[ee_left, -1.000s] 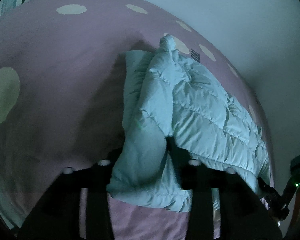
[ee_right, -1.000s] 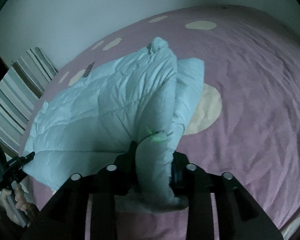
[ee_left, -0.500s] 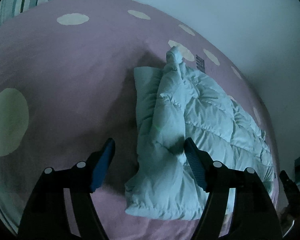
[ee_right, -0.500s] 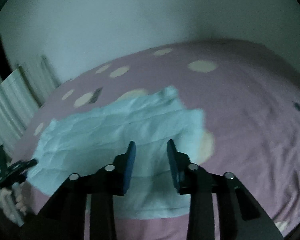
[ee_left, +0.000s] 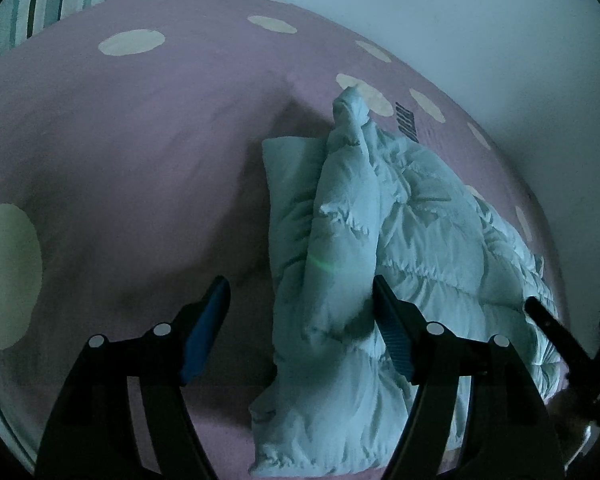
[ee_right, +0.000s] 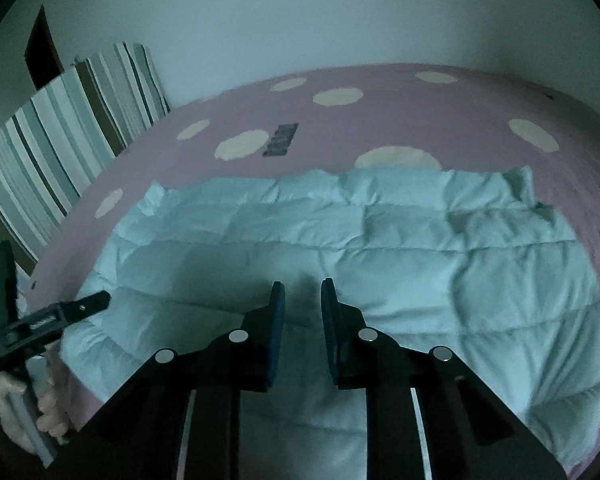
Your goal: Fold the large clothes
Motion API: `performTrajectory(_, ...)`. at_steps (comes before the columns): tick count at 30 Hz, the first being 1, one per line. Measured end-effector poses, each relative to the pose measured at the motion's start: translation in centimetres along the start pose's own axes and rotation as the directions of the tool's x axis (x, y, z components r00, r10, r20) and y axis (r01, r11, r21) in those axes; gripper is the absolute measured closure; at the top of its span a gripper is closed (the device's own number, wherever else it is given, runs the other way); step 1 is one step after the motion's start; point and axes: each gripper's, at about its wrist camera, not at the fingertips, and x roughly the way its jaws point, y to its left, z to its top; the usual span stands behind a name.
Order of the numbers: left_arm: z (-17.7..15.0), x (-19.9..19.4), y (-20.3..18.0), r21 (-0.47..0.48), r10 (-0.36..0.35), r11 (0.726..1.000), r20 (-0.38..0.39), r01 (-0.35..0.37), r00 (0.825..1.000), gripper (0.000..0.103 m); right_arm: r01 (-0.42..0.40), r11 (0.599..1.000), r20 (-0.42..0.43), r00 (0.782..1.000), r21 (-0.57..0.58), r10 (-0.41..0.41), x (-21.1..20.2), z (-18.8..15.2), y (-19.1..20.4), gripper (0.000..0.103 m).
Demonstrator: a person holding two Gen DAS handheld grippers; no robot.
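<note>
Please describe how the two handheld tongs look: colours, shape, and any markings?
Both tongs, left and right, are black angular frames with round silver studs along the arms. The fingers carry flat blue pads, ribbed on the left pair. No cables or sleeves are visible.

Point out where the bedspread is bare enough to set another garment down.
Bare bedspread lies left of the white puffer jacket, up to the striped pillows. A narrow strip stays free between jacket and wall. The near edge is crowded by both tools.
</note>
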Motion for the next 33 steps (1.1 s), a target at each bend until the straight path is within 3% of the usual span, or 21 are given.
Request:
performTrajectory(7, 1.0, 1.1, 0.3, 0.015, -0.016, 1.000, -0.028, 0.016, 0.999, 0.029, 0.053, 0.998, -0.070, 0.996, -0.016, -0.054, 2.9, -1.1, 0.1, 0.084)
performTrajectory(16, 2.4, 3.0, 0.7, 0.018, -0.055, 0.998, -0.093, 0.057, 0.994, 0.028, 0.069, 0.997, -0.073, 0.995, -0.026, -0.071, 3.0, -1.6, 0.2, 0.084)
performTrajectory(18, 2.4, 3.2, 0.5, 0.034, -0.064, 0.997, -0.098, 0.068, 0.993, 0.045, 0.073, 0.997, -0.070, 0.995, -0.029, -0.075, 3.0, -1.6, 0.2, 0.084)
performTrajectory(20, 2.4, 3.5, 0.3, 0.024, -0.130, 0.991, -0.127, 0.134, 0.983, 0.068, 0.080, 0.996, -0.067, 0.994, -0.036, -0.083, 3.1, -1.7, 0.4, 0.084)
performTrajectory(21, 2.4, 3.7, 0.2, 0.013, -0.141, 0.989, -0.136, 0.145, 0.981, 0.073, 0.086, 0.995, -0.065, 0.994, -0.041, -0.089, 3.1, -1.7, 0.4, 0.084)
performTrajectory(27, 2.0, 2.5, -1.7, 0.061, -0.102, 0.992, -0.104, 0.109, 0.989, 0.089, 0.095, 0.994, -0.060, 0.993, -0.052, -0.098, 3.1, -1.8, 0.4, 0.084)
performTrajectory(33, 2.5, -0.3, -3.9, 0.079, -0.094, 0.992, -0.040, 0.097, 0.995, 0.093, 0.106, 0.993, -0.059, 0.992, -0.059, -0.110, 3.2, -2.0, 0.6, 0.084)
